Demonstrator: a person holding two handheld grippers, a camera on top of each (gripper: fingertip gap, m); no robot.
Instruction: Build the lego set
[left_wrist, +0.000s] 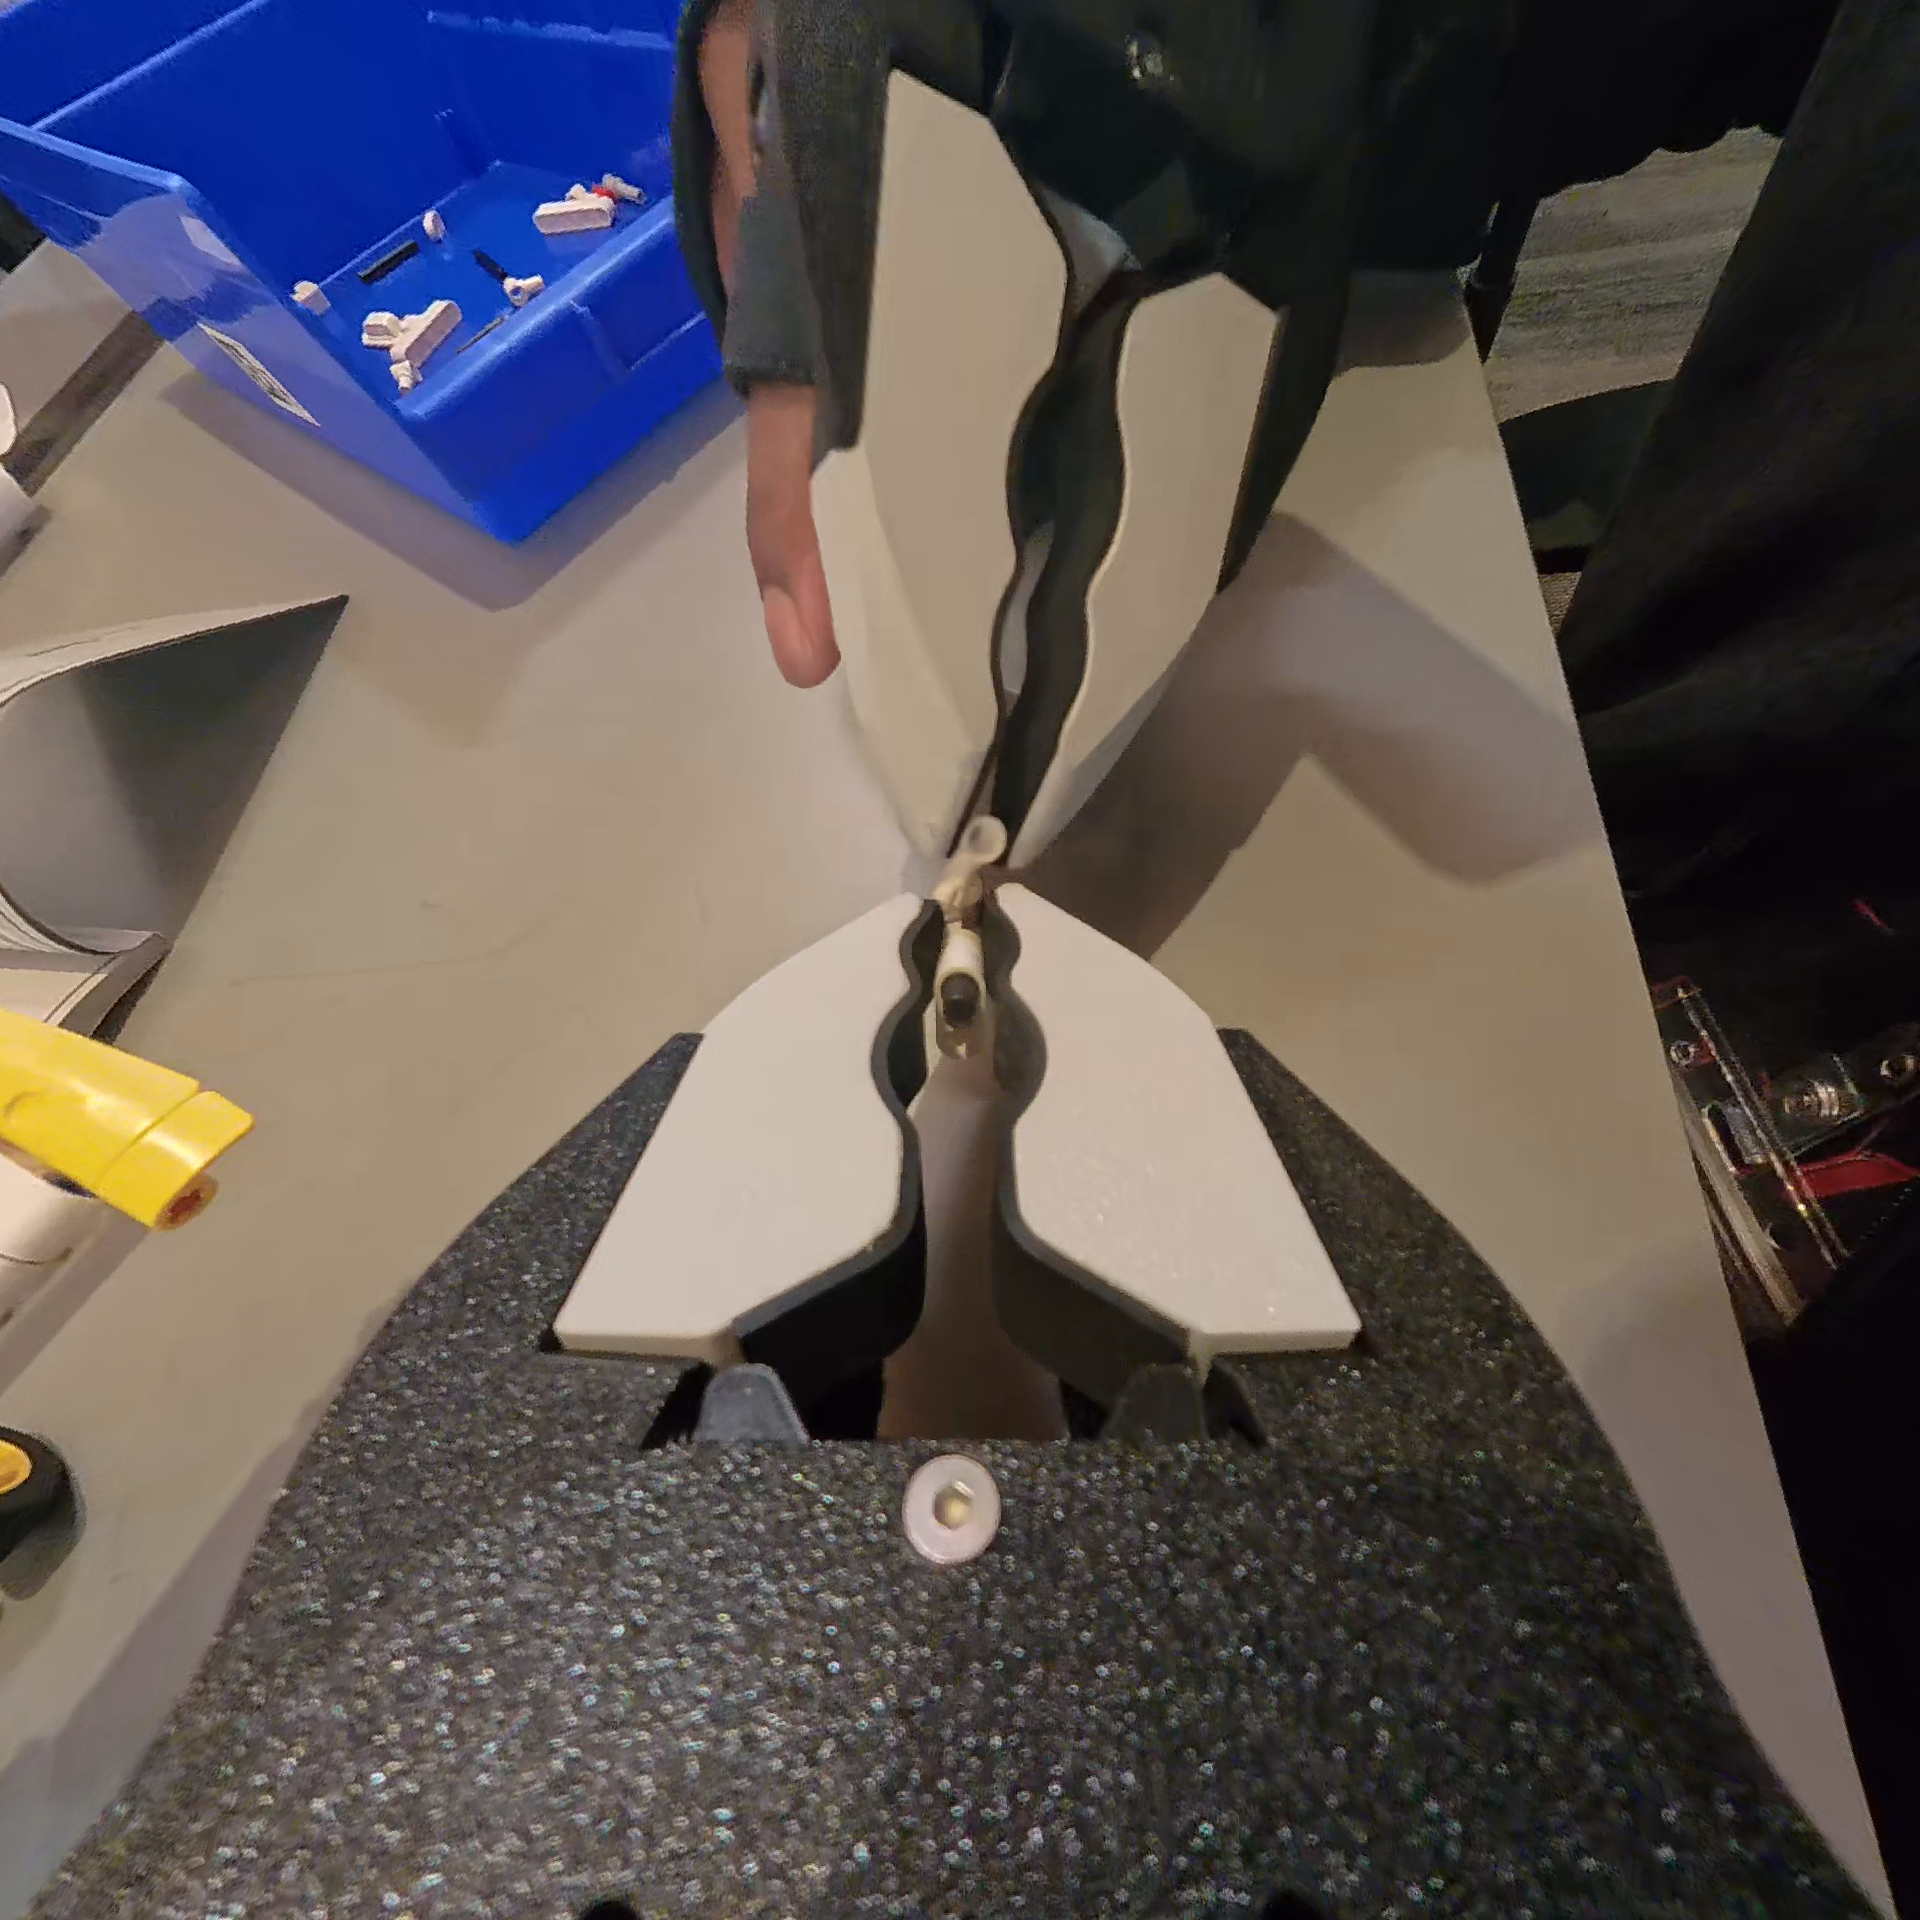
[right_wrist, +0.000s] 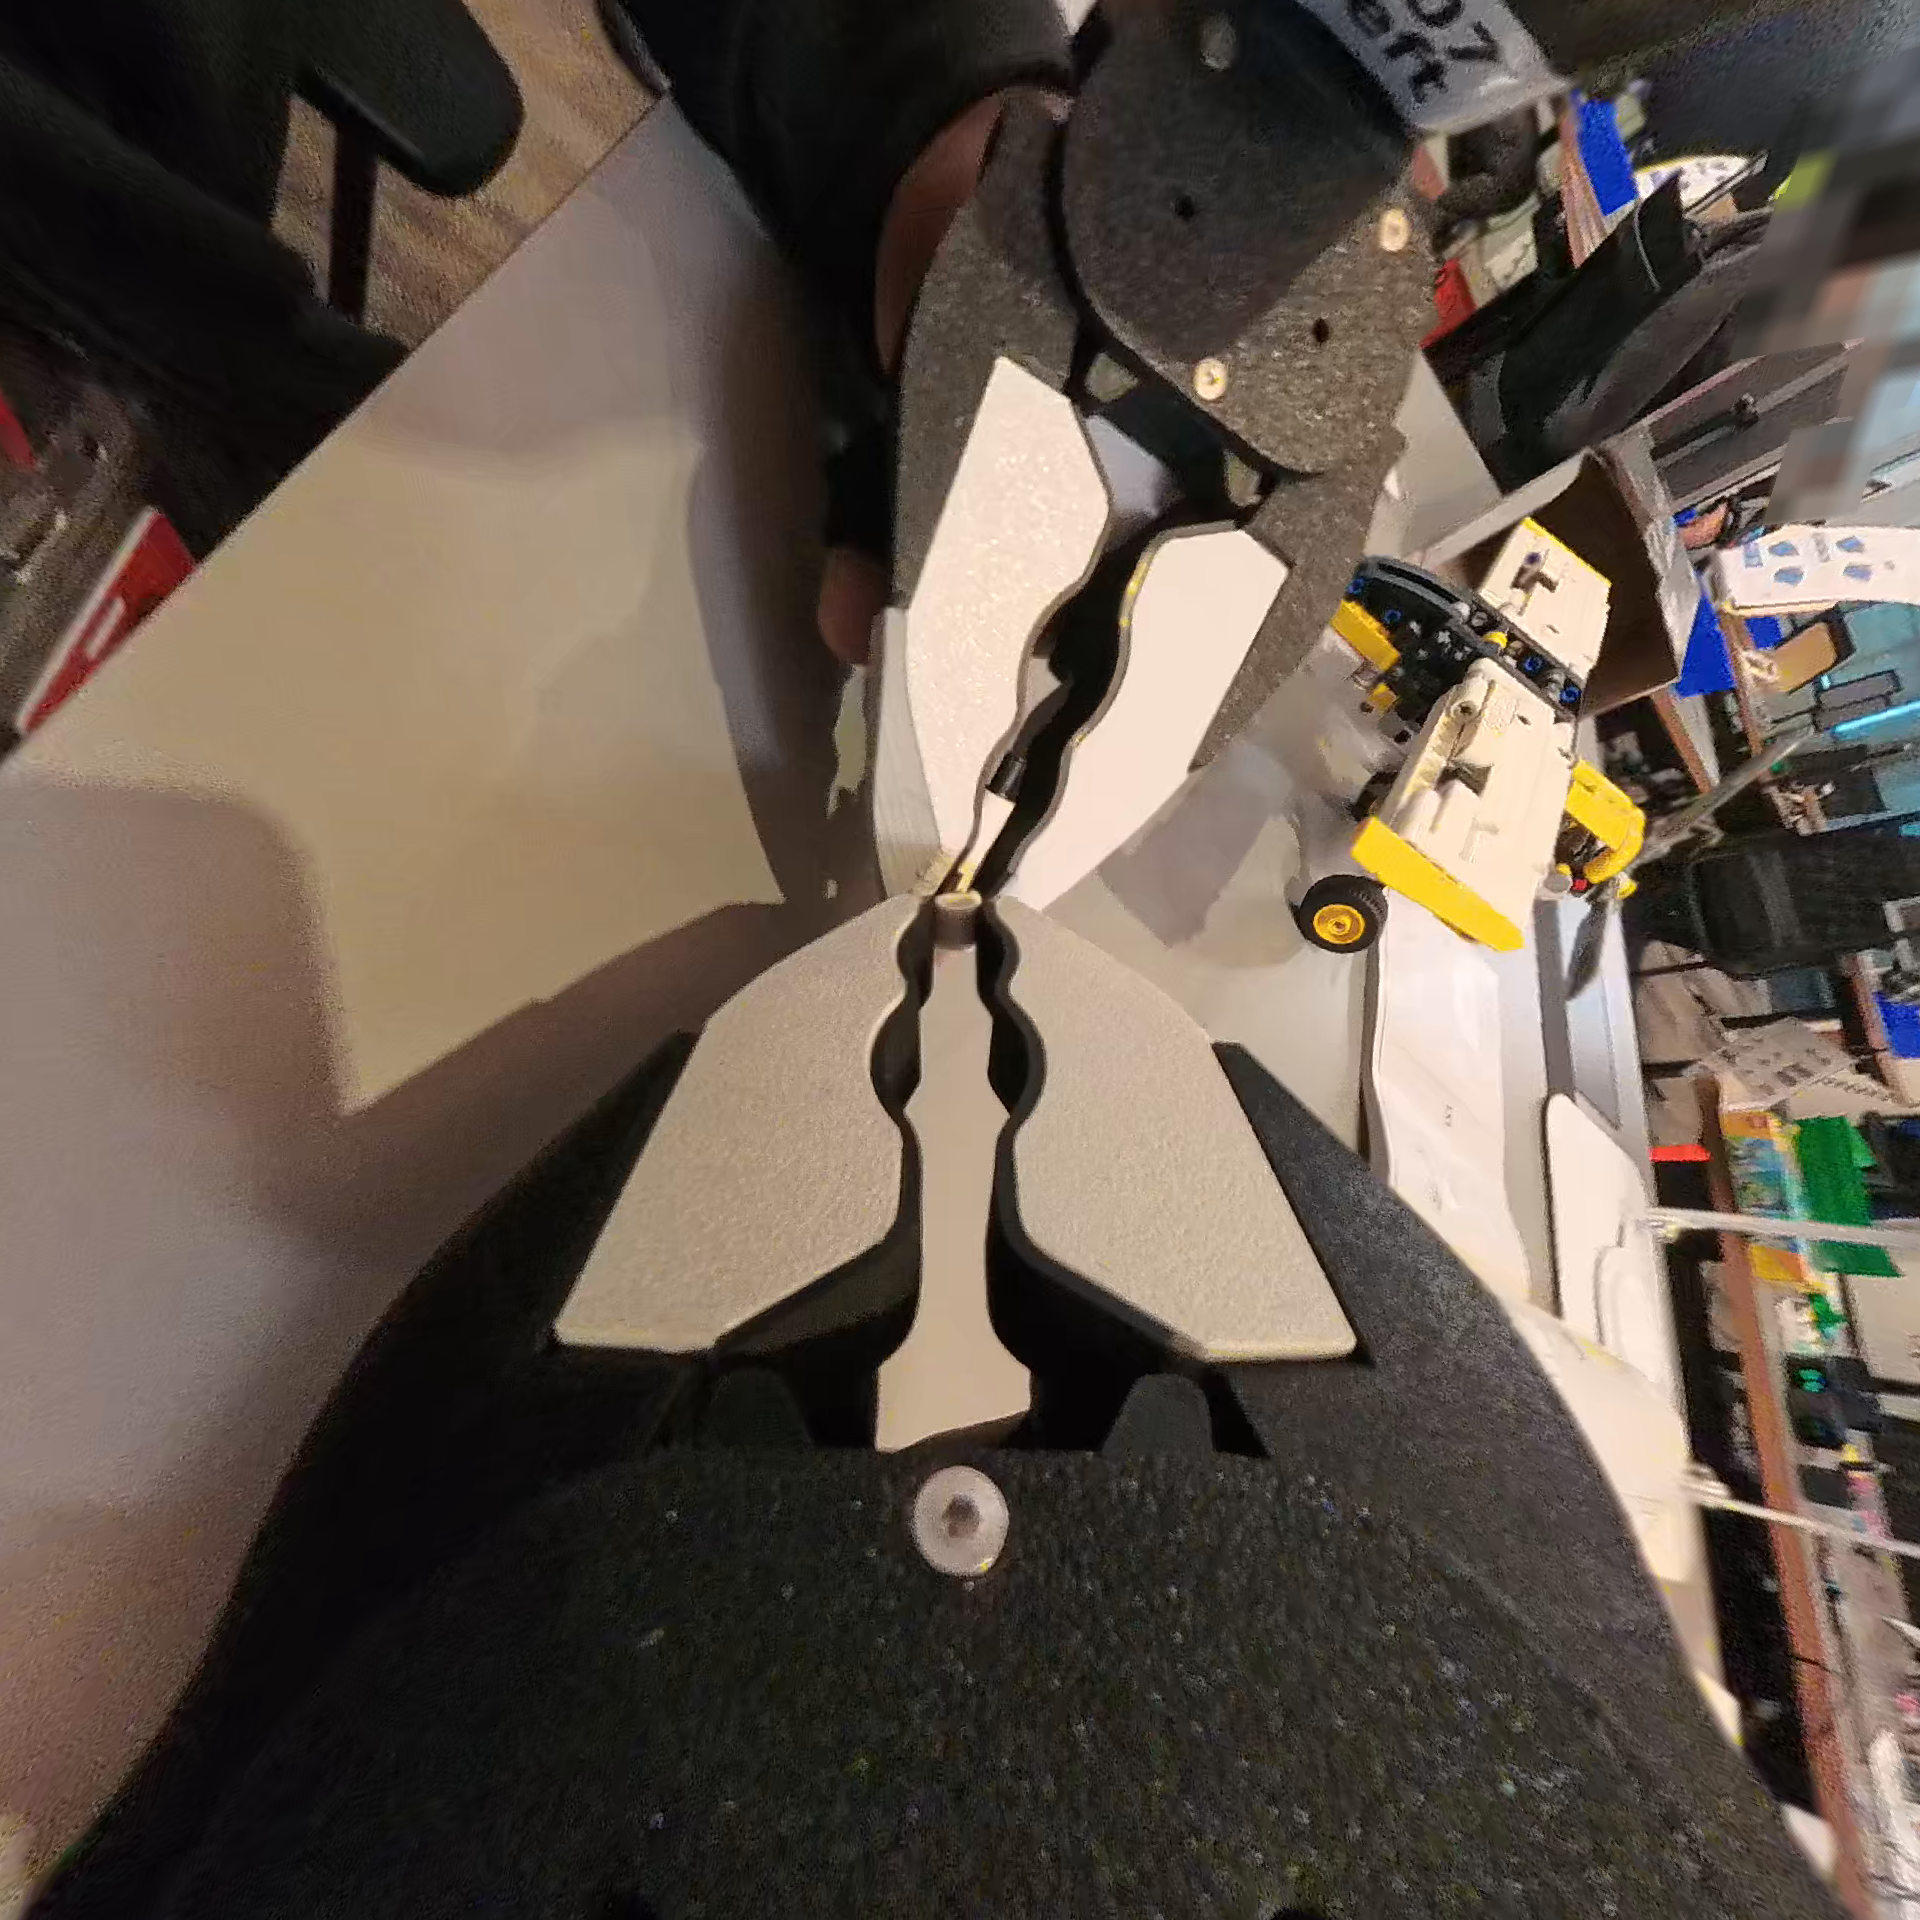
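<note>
In the left wrist view my left gripper (left_wrist: 964, 906) is shut on a small white connector with a black pin (left_wrist: 958, 987) over the grey table (left_wrist: 468, 831). My right gripper (left_wrist: 971, 847) comes in from above, tip to tip with it, and is shut on a small white round piece (left_wrist: 982, 836) that meets the connector's far end. In the right wrist view my right gripper (right_wrist: 956, 906) pinches that short white tube-like piece (right_wrist: 956, 923) at its tips. The left gripper (right_wrist: 961, 878) is opposite, with the white connector and its black pin (right_wrist: 1000, 795) between its pads.
A blue bin (left_wrist: 125, 197) with several small white parts stands at the back left. A yellow and white toy vehicle (right_wrist: 1455, 748) sits on the table; its yellow end shows in the left wrist view (left_wrist: 114, 1132). A printed booklet (left_wrist: 62, 727) lies at the left. A gloved hand (left_wrist: 795, 582) is beside the right gripper. Left and right tips are no more than a few centimetres apart.
</note>
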